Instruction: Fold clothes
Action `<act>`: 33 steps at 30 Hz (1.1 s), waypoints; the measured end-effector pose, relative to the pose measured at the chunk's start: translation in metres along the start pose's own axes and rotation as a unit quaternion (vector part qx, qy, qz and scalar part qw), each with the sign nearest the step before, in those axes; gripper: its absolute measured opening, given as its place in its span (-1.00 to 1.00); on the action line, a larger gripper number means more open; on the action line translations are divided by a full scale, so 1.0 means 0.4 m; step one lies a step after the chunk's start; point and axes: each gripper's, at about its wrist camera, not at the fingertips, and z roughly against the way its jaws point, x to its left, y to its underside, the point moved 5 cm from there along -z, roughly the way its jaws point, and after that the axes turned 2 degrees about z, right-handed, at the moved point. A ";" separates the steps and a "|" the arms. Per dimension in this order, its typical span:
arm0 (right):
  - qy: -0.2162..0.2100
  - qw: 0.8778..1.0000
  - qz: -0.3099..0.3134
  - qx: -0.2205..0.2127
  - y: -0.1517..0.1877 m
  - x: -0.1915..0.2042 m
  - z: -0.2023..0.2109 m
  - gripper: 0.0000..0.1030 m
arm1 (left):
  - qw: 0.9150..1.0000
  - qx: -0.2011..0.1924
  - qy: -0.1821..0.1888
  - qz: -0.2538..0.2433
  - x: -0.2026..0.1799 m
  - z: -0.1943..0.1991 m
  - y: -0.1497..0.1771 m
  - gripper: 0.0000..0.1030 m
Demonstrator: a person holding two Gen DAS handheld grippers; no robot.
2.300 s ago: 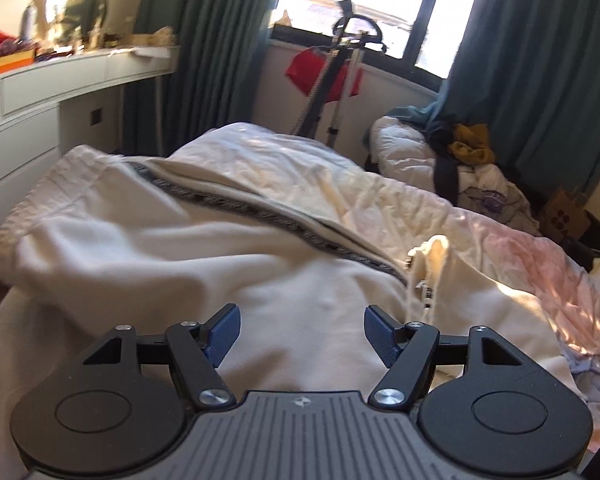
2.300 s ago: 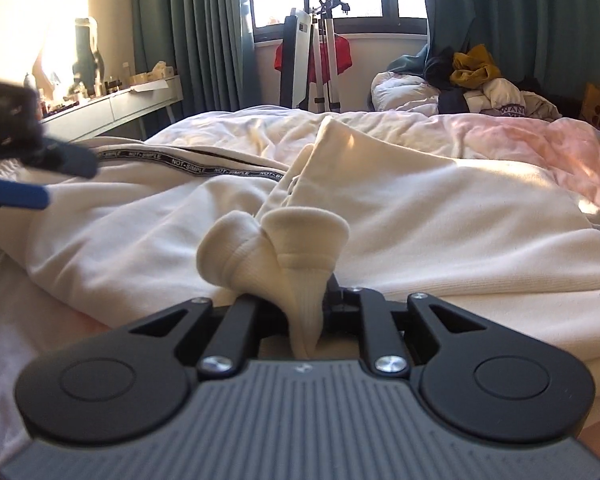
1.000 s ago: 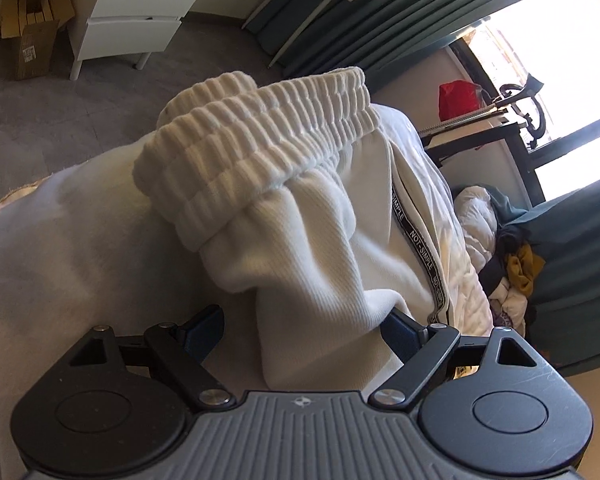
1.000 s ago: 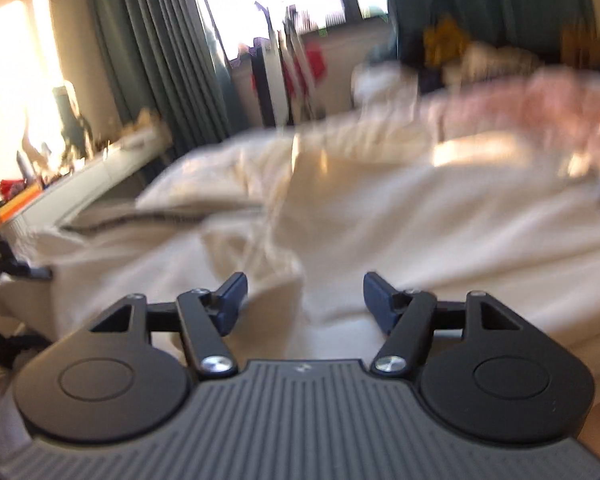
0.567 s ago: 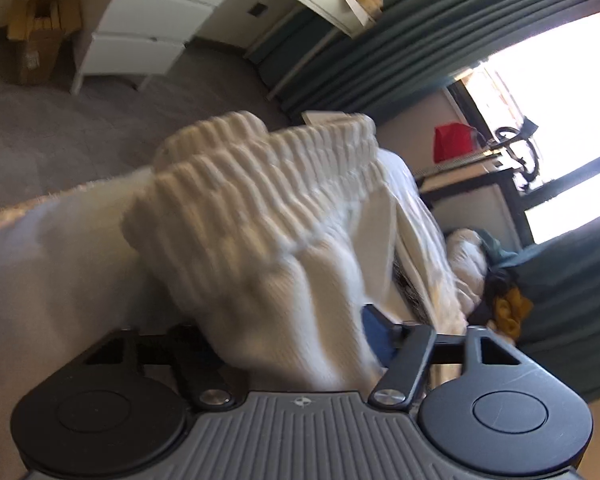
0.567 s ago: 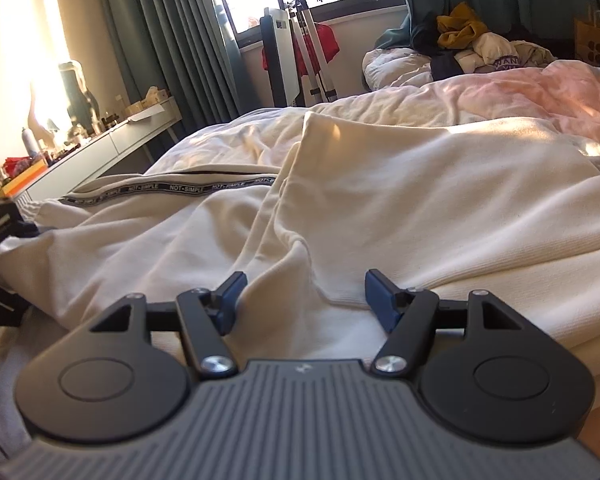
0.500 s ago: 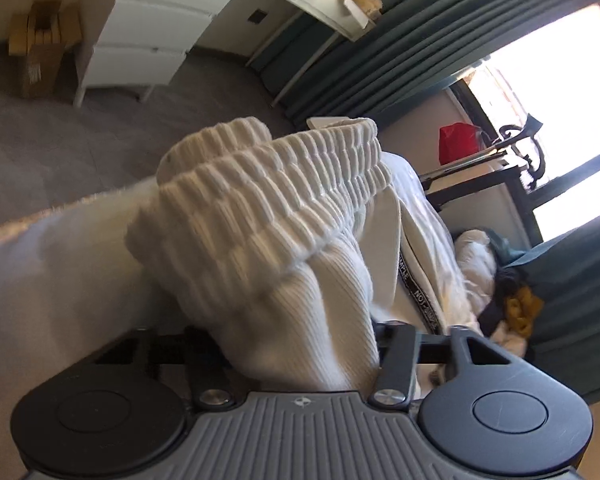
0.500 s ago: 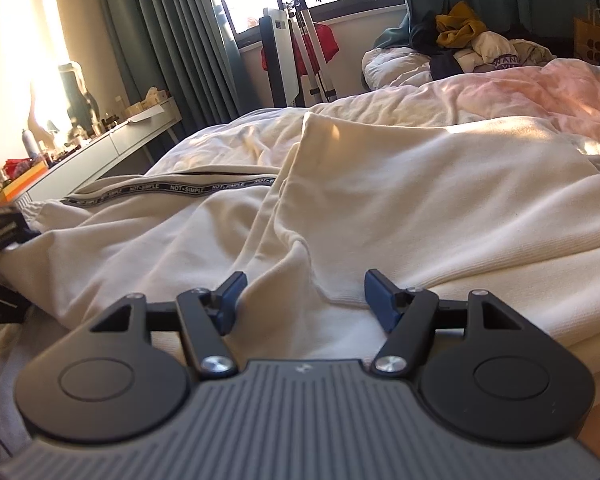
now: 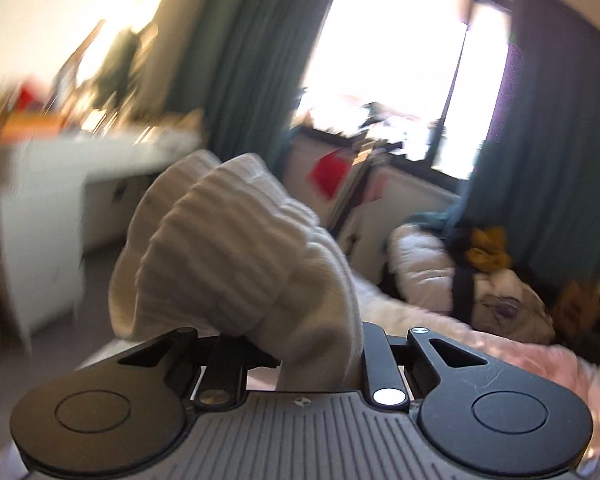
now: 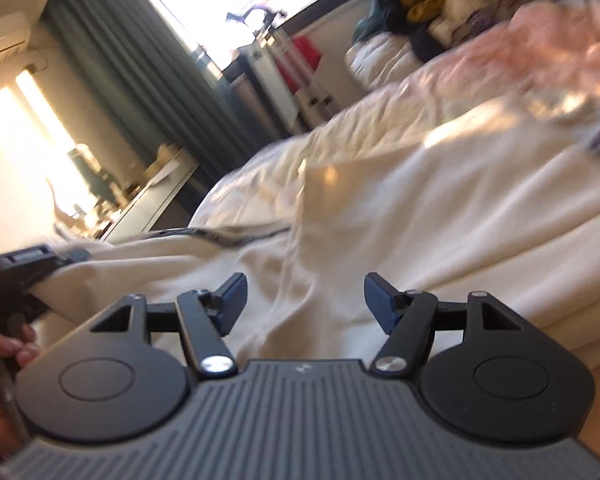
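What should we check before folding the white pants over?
1. Left gripper has the ribbed waistband between its closing jaws: ok.
2. Right gripper holds cloth: not ok, its jaws stand open over the cream pants, pinching nothing.
3. Pants lie flat on the bed: not ok, wrinkled.
4. Black lettered stripe straight: cannot tell, blurred.
5. Waistband lifted free: ok.

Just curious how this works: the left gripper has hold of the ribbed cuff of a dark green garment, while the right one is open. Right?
Not quite: the garment in the closing left gripper is cream-white, per the left wrist view. The right gripper is indeed open.
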 end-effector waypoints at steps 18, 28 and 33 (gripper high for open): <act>0.043 0.968 -0.224 -0.104 -0.208 -0.475 0.242 0.32 | 0.915 0.006 0.181 -0.361 -0.890 -0.081 0.503 -0.66; -0.004 0.954 -0.289 -0.081 -0.211 -0.539 0.172 0.32 | 0.853 0.009 0.221 -0.473 -0.765 -0.041 0.652 -0.26; 0.018 0.946 -0.321 -0.051 -0.201 -0.585 0.118 0.31 | 0.841 0.009 0.228 -0.490 -0.652 0.005 0.649 -0.04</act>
